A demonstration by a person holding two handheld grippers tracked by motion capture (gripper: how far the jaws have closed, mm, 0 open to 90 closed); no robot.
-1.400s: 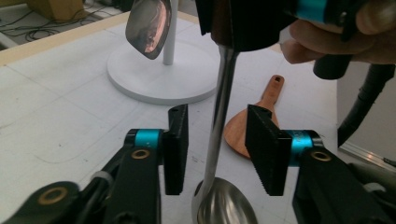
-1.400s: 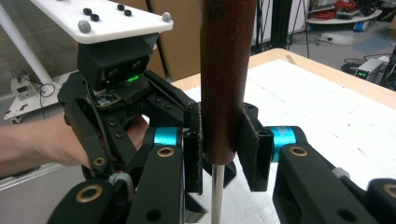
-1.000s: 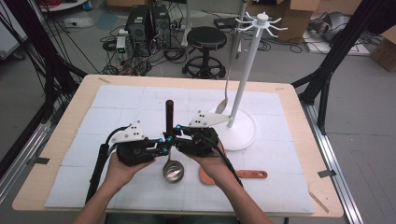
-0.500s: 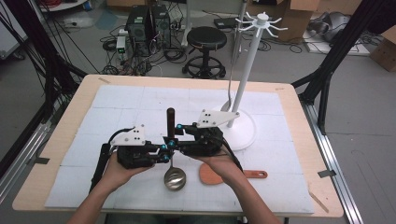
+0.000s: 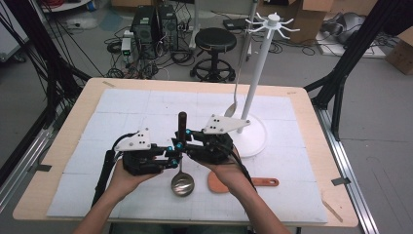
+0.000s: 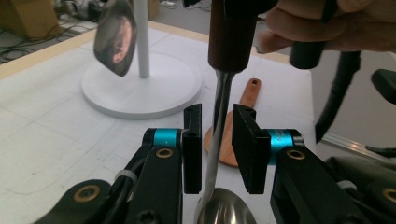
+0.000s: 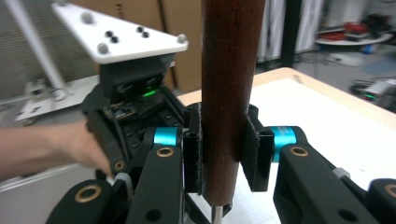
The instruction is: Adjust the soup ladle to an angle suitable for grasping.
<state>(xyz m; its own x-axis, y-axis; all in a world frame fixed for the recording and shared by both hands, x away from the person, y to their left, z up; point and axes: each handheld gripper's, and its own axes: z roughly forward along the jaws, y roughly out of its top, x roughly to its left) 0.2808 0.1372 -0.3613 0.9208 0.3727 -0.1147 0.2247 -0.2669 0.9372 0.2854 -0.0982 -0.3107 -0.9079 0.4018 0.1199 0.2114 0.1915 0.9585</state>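
Observation:
A ladle stands upright between my two grippers, its steel bowl (image 5: 182, 184) low over the white mat and its dark wooden handle (image 7: 231, 70) on top. My right gripper (image 5: 183, 139) (image 7: 226, 147) is shut on that handle; its jaws have just been closing and the pads press the wood. My left gripper (image 5: 174, 155) (image 6: 217, 149) faces it from the left, lower down. Its jaws have just been opening, and the thin metal stem (image 6: 219, 107) runs between them with a gap beside it.
A white hook stand (image 5: 253, 134) rises just right of the grippers, with a steel spoon (image 5: 235, 105) (image 6: 116, 35) hanging from it. An orange-brown spatula (image 5: 243, 183) (image 6: 243, 100) lies on the mat by the right hand. The table edge (image 5: 311, 214) is close to the person.
The ladle has sunk slightly, its bowl nearer the mat. The right gripper has shifted a little to the right. The left hand has stayed put.

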